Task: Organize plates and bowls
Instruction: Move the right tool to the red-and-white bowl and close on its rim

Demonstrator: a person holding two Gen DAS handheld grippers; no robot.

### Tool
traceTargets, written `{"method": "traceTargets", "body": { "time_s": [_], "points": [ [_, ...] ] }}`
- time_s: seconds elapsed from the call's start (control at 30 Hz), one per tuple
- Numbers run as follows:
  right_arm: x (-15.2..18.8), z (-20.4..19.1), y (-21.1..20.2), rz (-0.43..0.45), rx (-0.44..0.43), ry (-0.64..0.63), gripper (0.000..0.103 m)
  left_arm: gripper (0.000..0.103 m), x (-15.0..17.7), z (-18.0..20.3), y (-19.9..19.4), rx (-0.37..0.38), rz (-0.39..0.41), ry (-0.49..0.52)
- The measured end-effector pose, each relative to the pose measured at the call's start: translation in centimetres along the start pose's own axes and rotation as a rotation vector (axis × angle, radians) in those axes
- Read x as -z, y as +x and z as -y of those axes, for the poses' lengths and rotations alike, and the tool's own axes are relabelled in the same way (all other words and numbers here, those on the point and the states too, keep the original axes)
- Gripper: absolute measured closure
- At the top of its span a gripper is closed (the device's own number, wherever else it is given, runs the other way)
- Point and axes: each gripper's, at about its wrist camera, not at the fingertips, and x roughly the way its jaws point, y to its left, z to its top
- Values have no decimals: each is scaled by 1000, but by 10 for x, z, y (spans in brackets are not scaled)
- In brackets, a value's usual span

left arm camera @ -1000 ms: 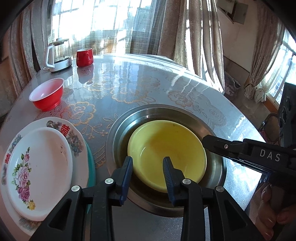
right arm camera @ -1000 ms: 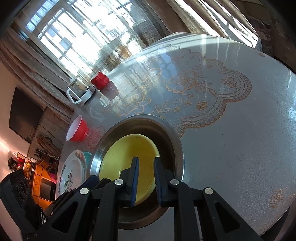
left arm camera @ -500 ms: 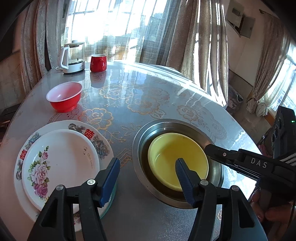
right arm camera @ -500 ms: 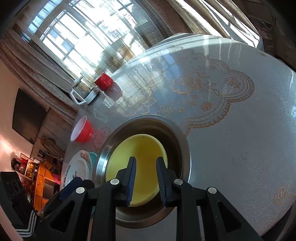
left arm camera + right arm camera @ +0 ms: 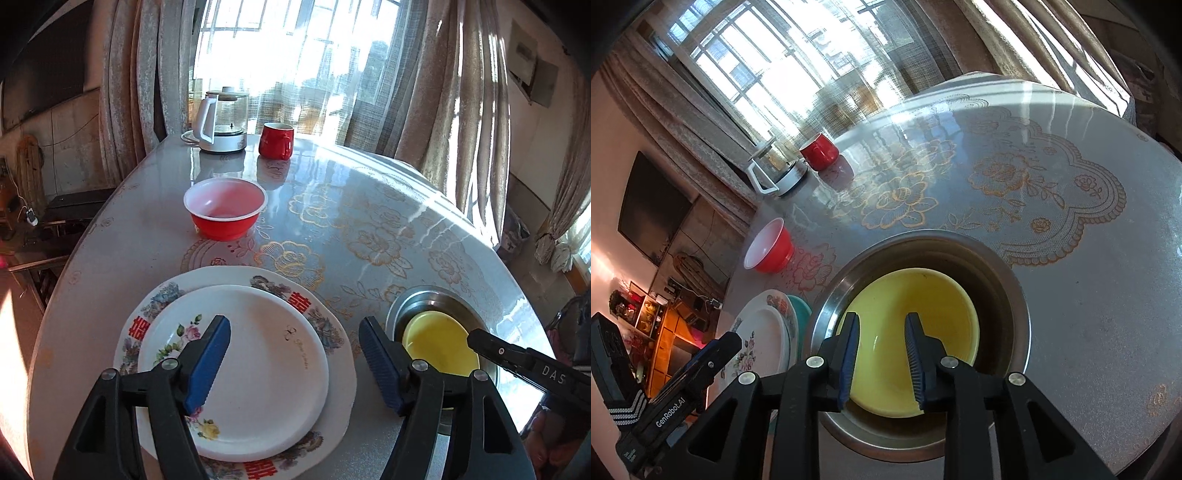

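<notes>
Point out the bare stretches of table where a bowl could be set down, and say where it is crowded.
Widest bare patch: the far right of the table, beyond the steel basin holding the yellow bowl. A smaller one lies between the red bowl, the red mug and the basin. Crowded: the near left, where the stacked plates sit close to the basin.

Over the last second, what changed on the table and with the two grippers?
The left gripper opened wide and swung from over the yellow bowl to above the stacked plates, empty. The right gripper opened a little and stayed over the yellow bowl, holding nothing. The yellow bowl still sits in the steel basin; the plates, red bowl, mug and kettle did not move.
</notes>
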Motion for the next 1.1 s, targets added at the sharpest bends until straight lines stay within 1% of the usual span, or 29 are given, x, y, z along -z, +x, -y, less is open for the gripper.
{"method": "traceTargets", "body": {
  "time_s": [0.1,0.2,0.3,0.37,0.57,0.6,0.67,0.73,0.83,0.93,1.03,1.1],
  "points": [
    [-3,-14,7,-12,0,-31,77,27,-14,-19,4,-19,12,-35],
    [-8,-28,16,-23,4,-60,77,27,-27,-35,9,-28,19,-63],
    [-13,-42,26,-37,5,-83,77,26,-40,-47,15,-41,24,-70],
    [-15,-49,32,-48,14,-102,76,23,-48,-54,21,-47,21,-69],
    [-24,-66,53,-84,34,-143,74,22,-77,-77,41,-57,14,-82],
    [-26,-69,56,-90,36,-146,74,22,-82,-81,45,-57,12,-83],
    [-31,-74,63,-105,38,-154,73,17,-93,-92,55,-52,-3,-87],
    [-36,-81,71,-117,42,-162,72,17,-101,-104,68,-64,-30,-90],
    [-43,-91,82,-132,39,-177,71,17,-107,-127,85,-66,-64,-118],
    [-52,-99,96,-154,21,-164,71,17,-108,-150,100,-75,-102,-168],
    [-62,-110,111,-169,12,-156,71,19,-107,-163,108,-62,-101,-193],
    [-70,-119,122,-173,1,-155,71,19,-110,-166,111,-20,-80,-213]
  ]
}}
